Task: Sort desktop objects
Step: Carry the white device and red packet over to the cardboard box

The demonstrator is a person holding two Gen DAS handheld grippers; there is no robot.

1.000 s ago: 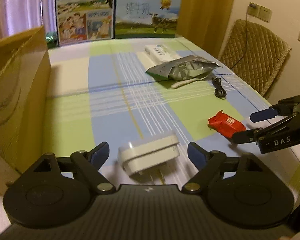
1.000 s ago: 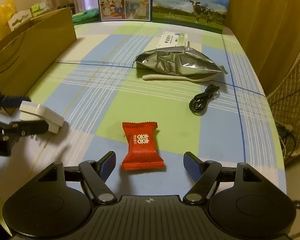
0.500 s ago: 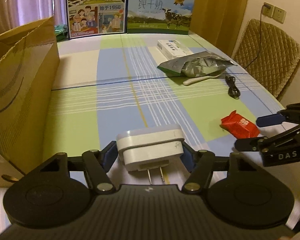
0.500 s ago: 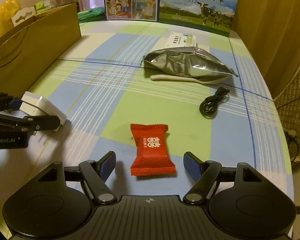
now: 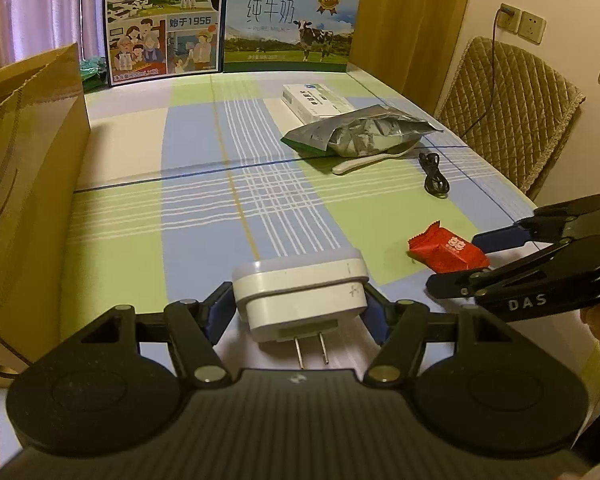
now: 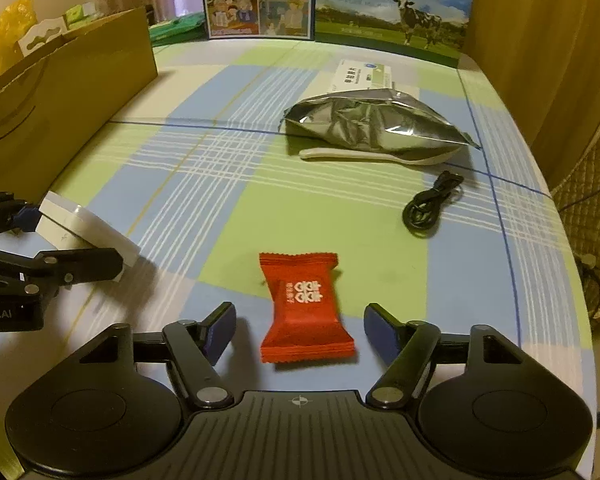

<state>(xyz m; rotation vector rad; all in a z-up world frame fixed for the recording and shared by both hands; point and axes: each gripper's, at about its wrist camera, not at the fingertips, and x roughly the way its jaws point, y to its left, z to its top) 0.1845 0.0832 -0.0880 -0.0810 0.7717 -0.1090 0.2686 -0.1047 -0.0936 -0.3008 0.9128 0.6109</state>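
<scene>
A white plug-in charger [image 5: 300, 296] with two metal prongs facing the camera is clamped between the blue pads of my left gripper [image 5: 298, 308], low over the checked tablecloth [image 5: 204, 208]. The right wrist view shows the same charger [image 6: 84, 232] in the left gripper [image 6: 68, 240] at the left edge. A red candy packet [image 6: 306, 308] lies flat on the cloth between the spread fingers of my right gripper [image 6: 300, 328], which touch nothing. In the left wrist view the right gripper [image 5: 458, 260] straddles the candy packet [image 5: 448, 250].
A tall brown paper bag [image 5: 24, 184] stands along the left side. Farther back lie a silver foil pouch [image 6: 372, 124] on a white spoon [image 6: 340, 155], a coiled black cable [image 6: 428, 204] and a white box [image 5: 316, 100]. Two milk cartons [image 5: 288, 24] line the far edge; a quilted chair [image 5: 512, 108] is right.
My left gripper went from open around the charger to shut on it, and the view rose slightly. The right gripper slid forward, so the candy packet now sits deeper between its fingers.
</scene>
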